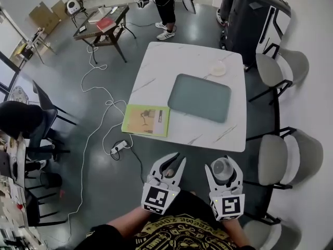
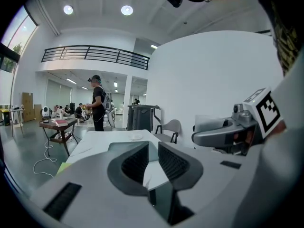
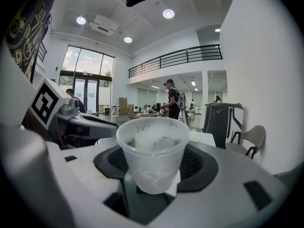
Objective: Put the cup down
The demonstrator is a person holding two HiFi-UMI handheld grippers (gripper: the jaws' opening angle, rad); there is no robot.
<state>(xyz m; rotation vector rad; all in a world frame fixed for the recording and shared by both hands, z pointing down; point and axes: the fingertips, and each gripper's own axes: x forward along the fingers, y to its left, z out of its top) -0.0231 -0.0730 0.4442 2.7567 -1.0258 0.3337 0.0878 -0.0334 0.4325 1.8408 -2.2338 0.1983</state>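
Both short of the table (image 1: 156, 61) edge: right gripper (image 1: 222, 164) clasps the cup (image 3: 153, 152), left gripper (image 1: 169, 163) parted, empty

- No word, number or brand can be read with certainty in any view.
- At the lower middle of the head view, a black-and-white left marker (image 1: 157, 198) sits on the cube of the left gripper (image 1: 169, 164). It is a square code pattern, not letters.
- A similar right marker (image 1: 229, 206) sits on the cube of the right gripper (image 1: 223, 166).
- At the bottom edge, gold lettering (image 1: 174, 224) arcs across the person's dark shirt (image 1: 195, 208), too blurred to read.
- The yellow-green booklet (image 1: 146, 120) on the worktop (image 1: 171, 61), left of centre, has print too small to make out.
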